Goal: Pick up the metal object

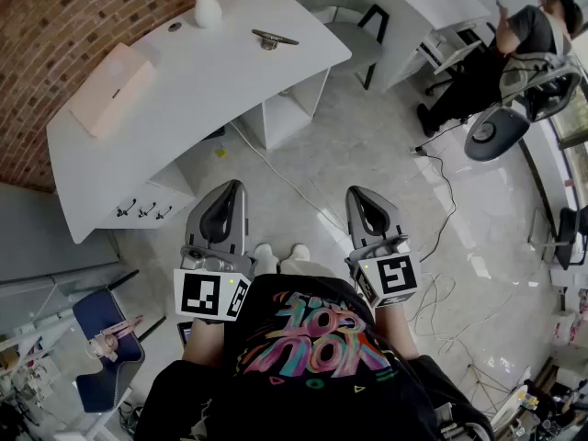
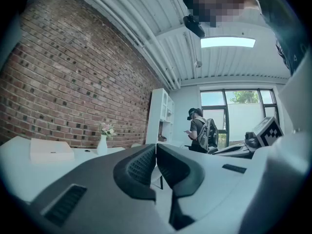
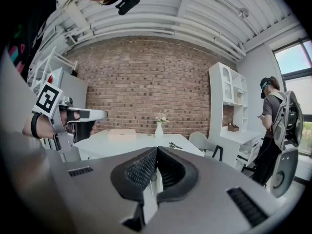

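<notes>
The metal object [image 1: 273, 39] is a slim dark piece lying on the white desk [image 1: 184, 108], near its far right end; in the right gripper view the metal object [image 3: 174, 145] shows just above my jaws. Both grippers hang over the floor, well short of the desk. My left gripper [image 1: 230, 189] [image 2: 156, 147] is shut with nothing between its pads. My right gripper [image 1: 360, 196] [image 3: 157, 150] is also shut and empty, its tips pointing toward the desk.
On the desk stand a white vase with flowers [image 1: 207, 7] and a flat pale box [image 1: 115, 85]. A white chair [image 1: 340, 7] sits behind the desk. A person with a backpack [image 1: 496, 58] stands at the far right. Cables [image 1: 441, 237] trail on the floor.
</notes>
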The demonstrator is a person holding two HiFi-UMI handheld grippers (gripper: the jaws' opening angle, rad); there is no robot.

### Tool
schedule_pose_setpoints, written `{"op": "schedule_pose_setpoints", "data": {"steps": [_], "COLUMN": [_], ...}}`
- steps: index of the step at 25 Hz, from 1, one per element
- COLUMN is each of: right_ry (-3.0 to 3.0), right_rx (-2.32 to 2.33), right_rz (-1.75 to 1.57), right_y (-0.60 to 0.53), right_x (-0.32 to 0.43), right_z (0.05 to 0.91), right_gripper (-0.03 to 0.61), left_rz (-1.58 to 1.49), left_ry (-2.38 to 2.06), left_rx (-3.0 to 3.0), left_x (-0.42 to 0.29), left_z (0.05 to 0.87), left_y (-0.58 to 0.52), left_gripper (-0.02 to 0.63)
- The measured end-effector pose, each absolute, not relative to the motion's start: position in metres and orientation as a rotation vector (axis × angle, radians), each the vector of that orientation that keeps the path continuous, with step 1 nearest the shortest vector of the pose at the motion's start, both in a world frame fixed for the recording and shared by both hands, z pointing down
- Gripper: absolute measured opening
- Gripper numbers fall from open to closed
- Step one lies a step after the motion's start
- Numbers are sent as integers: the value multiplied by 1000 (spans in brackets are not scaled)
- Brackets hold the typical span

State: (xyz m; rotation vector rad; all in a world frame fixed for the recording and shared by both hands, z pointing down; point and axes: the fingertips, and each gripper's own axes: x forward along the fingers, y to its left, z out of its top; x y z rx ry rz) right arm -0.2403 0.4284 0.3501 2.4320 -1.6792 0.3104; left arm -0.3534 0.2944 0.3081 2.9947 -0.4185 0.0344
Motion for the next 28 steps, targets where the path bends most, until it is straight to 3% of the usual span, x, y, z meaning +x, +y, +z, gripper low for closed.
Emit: {"op": "schedule_pose_setpoints", "data": {"steps": [19, 28], "right_ry": [-1823, -1838], "right_rx": [2420, 2421], "right_rz": [248, 335], "right_y": [488, 464], "right_x": [-222, -201], "right_z": [346, 372], "right_gripper": [15, 15], "left_rz": [26, 48], "left_ry": [-595, -578], "left_rx": [3020, 3002], "left_x": [-354, -330], "left_z": [303, 320], "left_y": [357, 337], "left_gripper": [28, 28]}}
